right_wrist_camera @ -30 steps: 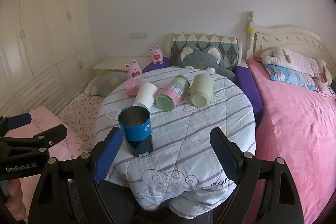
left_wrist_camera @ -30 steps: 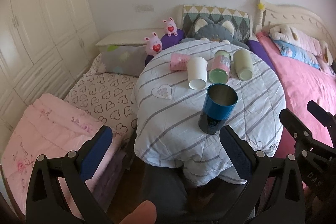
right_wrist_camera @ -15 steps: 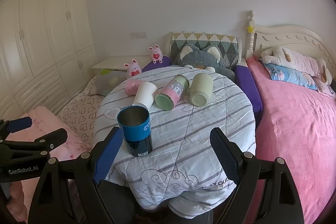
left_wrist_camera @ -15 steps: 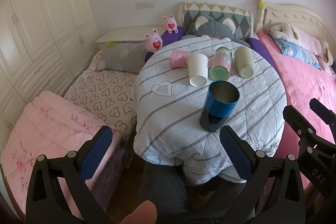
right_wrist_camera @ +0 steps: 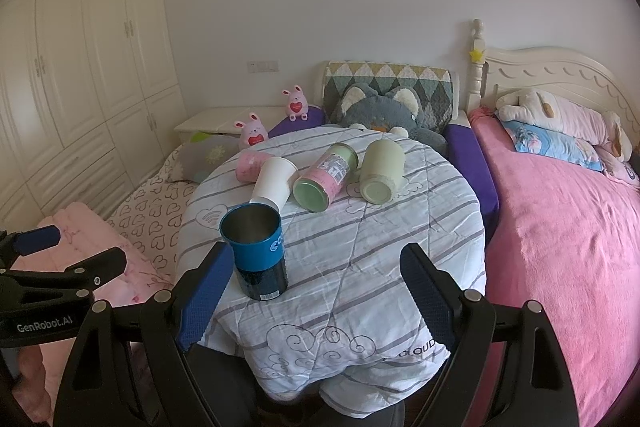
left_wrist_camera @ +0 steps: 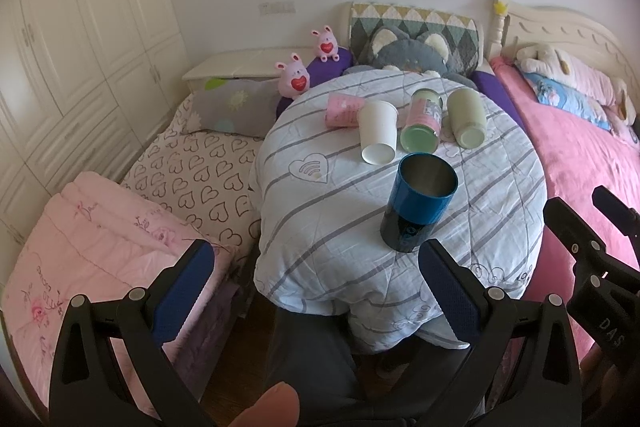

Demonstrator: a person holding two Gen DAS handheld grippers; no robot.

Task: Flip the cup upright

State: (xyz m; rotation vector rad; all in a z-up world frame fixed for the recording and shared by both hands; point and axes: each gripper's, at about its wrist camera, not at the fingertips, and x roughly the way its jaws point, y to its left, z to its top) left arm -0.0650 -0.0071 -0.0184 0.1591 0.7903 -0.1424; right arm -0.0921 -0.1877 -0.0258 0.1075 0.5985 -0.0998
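A blue metal cup (left_wrist_camera: pixel 418 205) stands upright, mouth up, near the front of a round table under a striped quilt (left_wrist_camera: pixel 344 235); it also shows in the right wrist view (right_wrist_camera: pixel 256 251). Behind it several cups lie on their sides: a pink one (left_wrist_camera: pixel 342 111), a white one (left_wrist_camera: pixel 378 137), a pink-and-green one (left_wrist_camera: pixel 422 125) and a pale green one (left_wrist_camera: pixel 466 117). My left gripper (left_wrist_camera: pixel 316 291) is open and empty, in front of the table's near edge. My right gripper (right_wrist_camera: pixel 316 291) is open and empty, just in front of the blue cup.
A pink bed (right_wrist_camera: pixel 568 227) with plush toys lies to the right. A heart-print mattress (left_wrist_camera: pixel 196 183) and folded pink quilt (left_wrist_camera: pixel 96 251) lie to the left. A grey cat cushion (right_wrist_camera: pixel 384 111) and two pink bunny toys (right_wrist_camera: pixel 252 135) sit behind the table. Wardrobes (right_wrist_camera: pixel 80 87) line the left wall.
Both grippers have drifted back and up slightly from the table. The blue cup stays upright and the other cups have not moved.
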